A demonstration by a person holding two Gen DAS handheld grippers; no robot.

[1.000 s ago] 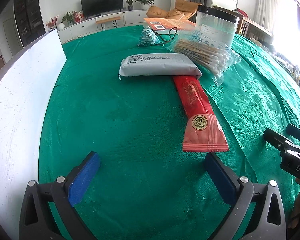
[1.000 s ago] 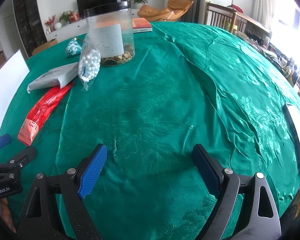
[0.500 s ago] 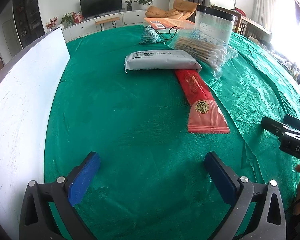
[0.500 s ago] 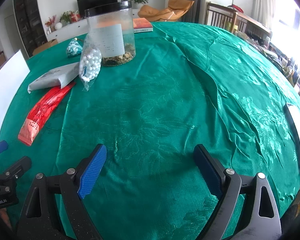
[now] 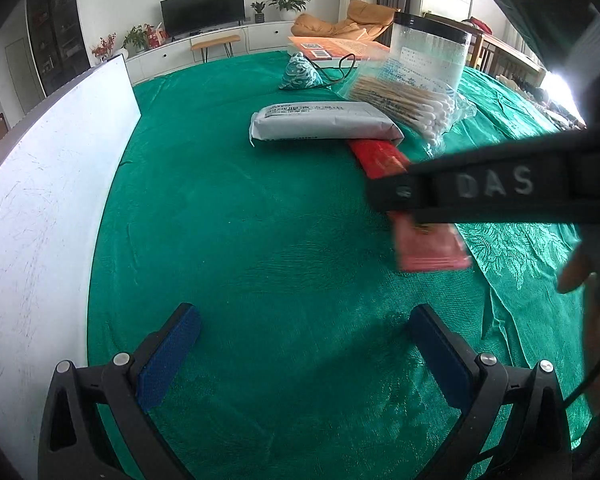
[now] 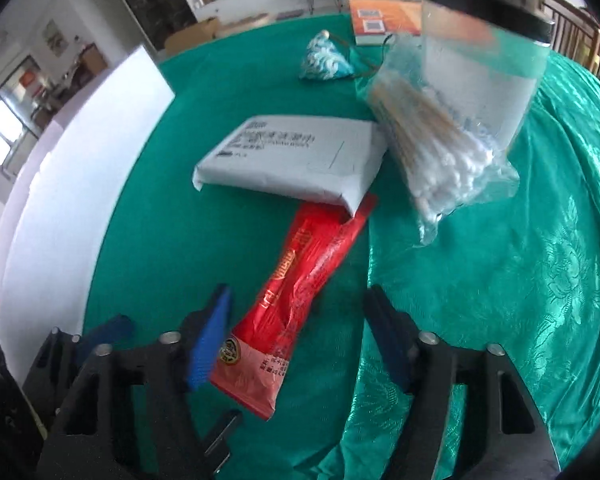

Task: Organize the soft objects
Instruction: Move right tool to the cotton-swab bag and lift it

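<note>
Against the left edge, one upright white board (image 5: 40,216). Beside it, spread over the surface, one green patterned cloth (image 5: 260,248), with a living room behind: dark television, potted plants, tan lounge chair. Low over bare cloth, left tool (image 5: 304,356), blue pads wide apart, nothing between them. Toward the middle, one flat grey-white soft packet (image 6: 296,160) with printed text too small to read, its near corner lying on one long red foil sachet (image 6: 300,300) with gold lettering and a round gold seal near its lower end. Straddling that lower end, right tool (image 6: 296,344), jaws partway open and just been closing, left pad just beside the sachet's edge, right pad apart from it, no grip seen. On the tool's black arm in the left view, raised letters "DAS". Farther back, one small teal pyramid pouch (image 6: 326,62) and one orange book (image 6: 384,20) bearing square codes. To the right, one clear bag of cotton swabs (image 6: 440,160) leaning against one clear round jar with a black lid (image 6: 484,80).
</note>
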